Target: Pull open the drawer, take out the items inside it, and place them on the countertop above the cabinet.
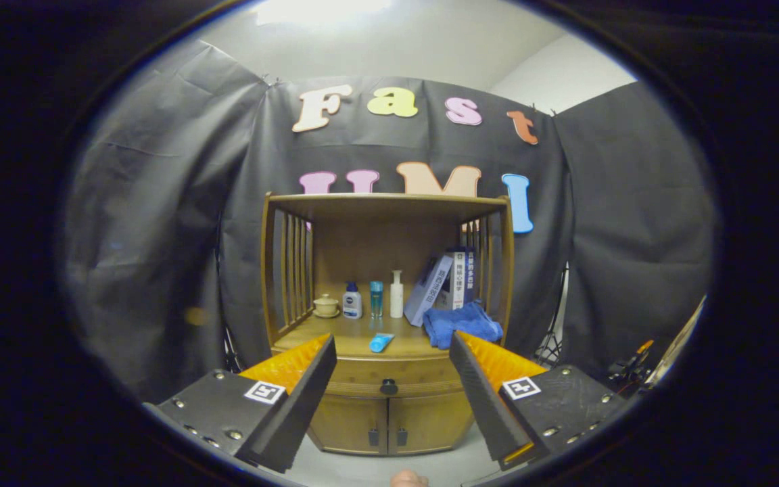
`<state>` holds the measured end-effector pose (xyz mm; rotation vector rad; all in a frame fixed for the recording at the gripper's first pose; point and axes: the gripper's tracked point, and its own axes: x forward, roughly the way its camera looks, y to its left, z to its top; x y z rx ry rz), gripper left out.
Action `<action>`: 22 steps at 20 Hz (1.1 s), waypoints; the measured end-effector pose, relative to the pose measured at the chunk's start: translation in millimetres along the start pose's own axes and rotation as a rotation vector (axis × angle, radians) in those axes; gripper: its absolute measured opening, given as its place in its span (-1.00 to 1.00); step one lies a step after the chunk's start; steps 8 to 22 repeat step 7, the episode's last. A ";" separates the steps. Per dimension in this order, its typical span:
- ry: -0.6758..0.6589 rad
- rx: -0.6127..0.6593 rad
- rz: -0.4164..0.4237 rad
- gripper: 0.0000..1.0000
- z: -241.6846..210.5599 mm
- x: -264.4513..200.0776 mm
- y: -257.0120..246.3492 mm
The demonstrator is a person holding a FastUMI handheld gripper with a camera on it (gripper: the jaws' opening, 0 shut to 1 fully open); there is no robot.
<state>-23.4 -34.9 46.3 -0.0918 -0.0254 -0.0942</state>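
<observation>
A wooden cabinet [387, 412] stands ahead against the black cloth wall. Its drawer [389, 379] sits flush under the countertop [352, 335], with a dark round knob [389, 387] at its middle. My gripper [393, 352] hovers in front of the cabinet, some way off, open with nothing between its fingers; the knob shows in the gap between them. On the countertop lie a blue tube [381, 343] near the front edge and a crumpled blue cloth [462, 324] to the right. What the drawer holds is hidden.
At the back of the countertop stand a small lidded cup [326, 306], a white-and-blue bottle [352, 301], a clear blue bottle [376, 299], a white pump bottle [396, 294] and leaning books [447, 283]. Slatted sides and a top shelf [387, 199] enclose it. Two small doors [387, 427] sit below the drawer.
</observation>
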 end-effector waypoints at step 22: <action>0.020 0.005 0.000 1.00 -8.8 2.4 0.6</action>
